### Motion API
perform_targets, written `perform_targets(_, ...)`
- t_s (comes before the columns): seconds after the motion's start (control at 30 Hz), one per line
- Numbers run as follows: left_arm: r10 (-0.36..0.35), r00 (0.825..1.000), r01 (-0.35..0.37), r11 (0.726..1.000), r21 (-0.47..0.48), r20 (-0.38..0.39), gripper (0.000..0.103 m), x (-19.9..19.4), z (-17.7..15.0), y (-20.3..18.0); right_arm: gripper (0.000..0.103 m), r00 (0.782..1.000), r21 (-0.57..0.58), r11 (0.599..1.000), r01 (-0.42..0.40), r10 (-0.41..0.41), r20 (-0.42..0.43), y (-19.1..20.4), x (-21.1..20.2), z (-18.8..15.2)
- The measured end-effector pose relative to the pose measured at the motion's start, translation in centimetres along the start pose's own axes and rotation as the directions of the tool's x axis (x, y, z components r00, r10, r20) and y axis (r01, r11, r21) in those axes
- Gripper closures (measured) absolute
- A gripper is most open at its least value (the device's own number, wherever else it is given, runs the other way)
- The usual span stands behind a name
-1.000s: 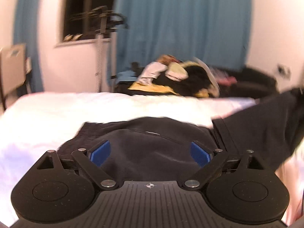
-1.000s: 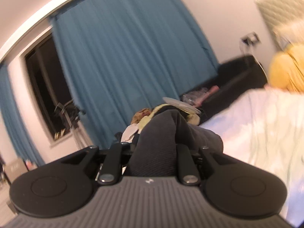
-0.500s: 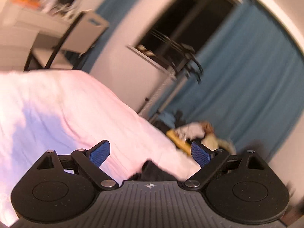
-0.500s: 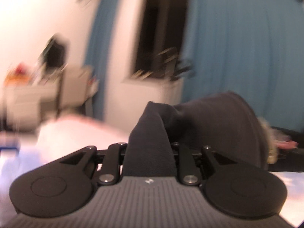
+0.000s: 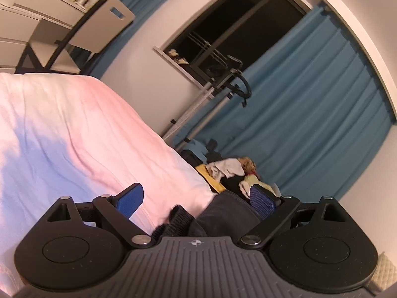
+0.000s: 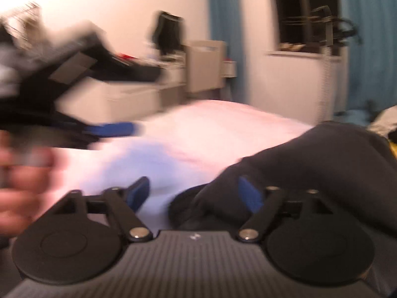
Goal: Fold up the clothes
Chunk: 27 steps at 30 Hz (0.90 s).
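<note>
Jaws of both the left gripper and right gripper spread wide, gripping nothing. A dark garment lies bunched between them on the bed.

A chair stands beside blue curtains

place: home bedroom | evidence: bed with white sheet | blue curtains beside dark window | chair at white drawers | loose clothes pile by the bed
</note>
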<state>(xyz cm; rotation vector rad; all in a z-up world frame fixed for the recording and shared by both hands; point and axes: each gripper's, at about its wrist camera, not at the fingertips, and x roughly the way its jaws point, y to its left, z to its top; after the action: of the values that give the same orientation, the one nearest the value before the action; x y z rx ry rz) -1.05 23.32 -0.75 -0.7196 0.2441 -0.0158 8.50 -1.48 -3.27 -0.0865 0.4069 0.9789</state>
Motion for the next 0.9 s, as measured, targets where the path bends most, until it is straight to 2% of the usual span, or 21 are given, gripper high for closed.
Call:
perform_targets(0.1, -0.055, 0.998, 0.055, 0.998, 0.016, -0.029, 0.009, 0.2, -0.7, -0.7, 0.019, 0.996, -0.054, 0.994, 0.091, -0.091, 0.012, -0.6, -4.2, -0.8)
perform_targets(0.2, -0.119, 0.989, 0.120, 0.993, 0.004, -0.093, 0.009, 1.2, -1.9, -1.3, 0.019, 0.982, -0.109, 0.976, 0.189, -0.187, 0.028, -1.3, -8.5, -1.6)
perform_targets(0.3, -0.180, 0.969, 0.179, 0.984, -0.018, -0.170, 0.009, 2.6, -3.5, -2.1, 0.020, 0.956, -0.162, 0.943, 0.291, -0.291, 0.027, -2.6, -10.3, -3.0)
perform_targets(0.37, -0.214, 0.949, 0.212, 0.977, -0.036, -0.231, 0.009, 3.5, -5.0, -2.7, 0.024, 0.956, -0.164, 0.943, 0.288, -0.293, -0.004, -3.3, -9.8, -3.8)
perform_targets(0.4, -0.224, 0.941, 0.220, 0.974, -0.043, -0.254, 0.009, 3.9, -5.6, -3.0, 0.036, 0.956, -0.185, 0.940, 0.287, -0.294, -0.013, -2.9, -9.6, -4.1)
perform_targets(0.43, -0.233, 0.932, 0.229, 0.972, -0.050, -0.276, 0.009, 4.3, -6.2, -3.2, 0.055, 0.955, -0.207, 0.936, 0.285, -0.296, -0.021, -2.4, -9.4, -4.4)
perform_targets(0.47, -0.243, 0.923, 0.237, 0.970, -0.057, -0.298, 0.009, 4.7, -6.8, -3.5, 0.065, 0.954, -0.229, 0.931, 0.283, -0.298, -0.029, -2.0, -9.2, -4.7)
perform_targets(0.5, -0.252, 0.915, 0.243, 0.968, -0.066, -0.314, 0.009, 5.0, -7.4, -3.6, 0.078, 0.953, -0.251, 0.926, 0.281, -0.300, -0.037, -1.5, -9.0, -5.0)
perform_targets(0.53, -0.261, 0.909, 0.249, 0.965, -0.079, -0.324, 0.009, 5.3, -7.8, -3.5, 0.084, 0.952, -0.273, 0.921, 0.279, -0.302, -0.045, -1.0, -8.8, -5.2)
perform_targets(0.63, -0.259, 0.908, 0.225, 0.965, -0.138, -0.329, 0.009, 6.6, -8.9, -3.0, 0.087, 0.949, -0.338, 0.902, 0.269, -0.309, -0.068, 0.4, -8.3, -6.1)
perform_targets(0.77, -0.223, 0.919, 0.148, 0.959, -0.240, -0.324, 0.011, 8.9, -10.5, -1.4, 0.087, 0.942, -0.422, 0.871, 0.252, -0.321, -0.098, 2.2, -7.6, -7.2)
perform_targets(0.8, -0.201, 0.926, 0.122, 0.961, -0.250, -0.320, 0.018, 9.4, -10.9, -1.1, 0.085, 0.940, -0.442, 0.862, 0.247, -0.324, -0.106, 2.7, -7.4, -7.4)
perform_targets(0.87, -0.139, 0.941, 0.065, 0.969, -0.238, -0.308, 0.041, 9.9, -11.3, -0.6, 0.079, 0.943, -0.375, 0.896, 0.238, -0.305, -0.130, 2.0, -7.2, -7.8)
perform_targets(0.9, -0.111, 0.946, 0.040, 0.972, -0.230, -0.304, 0.066, 9.9, -11.4, -0.5, 0.077, 0.948, -0.334, 0.913, 0.236, -0.292, -0.129, 1.8, -7.4, -7.5)
